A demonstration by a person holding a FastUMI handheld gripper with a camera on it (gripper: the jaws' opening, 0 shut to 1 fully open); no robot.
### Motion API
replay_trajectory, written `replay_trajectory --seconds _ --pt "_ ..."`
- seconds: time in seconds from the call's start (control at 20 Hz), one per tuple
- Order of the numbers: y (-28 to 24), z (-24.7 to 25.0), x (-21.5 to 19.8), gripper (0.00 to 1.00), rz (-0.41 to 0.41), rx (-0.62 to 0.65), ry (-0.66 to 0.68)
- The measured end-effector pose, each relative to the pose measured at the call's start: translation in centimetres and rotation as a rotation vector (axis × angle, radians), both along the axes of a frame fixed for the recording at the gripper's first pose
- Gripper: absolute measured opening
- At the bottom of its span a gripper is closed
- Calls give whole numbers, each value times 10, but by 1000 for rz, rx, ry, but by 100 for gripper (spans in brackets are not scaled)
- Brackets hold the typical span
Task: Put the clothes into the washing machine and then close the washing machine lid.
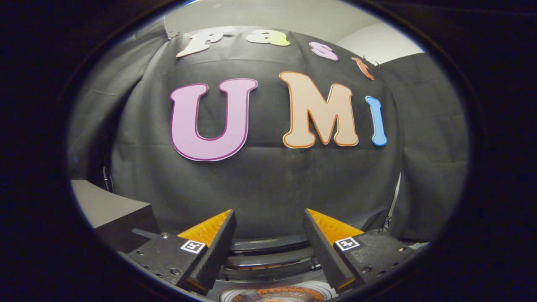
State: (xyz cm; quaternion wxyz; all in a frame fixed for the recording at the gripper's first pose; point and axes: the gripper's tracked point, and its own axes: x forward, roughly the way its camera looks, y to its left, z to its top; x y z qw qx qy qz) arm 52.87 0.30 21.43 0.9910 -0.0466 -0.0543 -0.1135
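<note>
Washing machine [272, 251] sitting low between and just below the fingers, its round dark rim curving across the gap.

Gripper [268, 218] is hovering above the machine with fingers [218, 243] standing wide apart and gripping nothing. Something orange-brown [277, 293] is showing inside the opening under the fingers; cannot tell whether it is clothing. The black cloth wall [268, 180] is hanging beyond the fingers. A grey box-like block [113, 209] is sitting off to the left, beside the machine.
</note>
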Motion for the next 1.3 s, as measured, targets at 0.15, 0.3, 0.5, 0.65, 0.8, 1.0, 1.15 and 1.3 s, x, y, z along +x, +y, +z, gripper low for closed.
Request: replay_trajectory --seconds 0.15,0.3,0.5,0.65,0.8,1.0,1.15,1.3 --pt "1 2 1 97 4 3 -26" --pt "3 6 1 96 8 3 -62" --pt "5 6 -1 97 22 2 -61" --pt "4 4 -2 97 24 -3 -44" --pt "3 3 -4 97 32 1 -42" --pt "2 2 -7 97 24 0 -40" --pt "1 3 -10 97 19 -2 -47" --pt "1 0 -16 97 19 -2 -44"
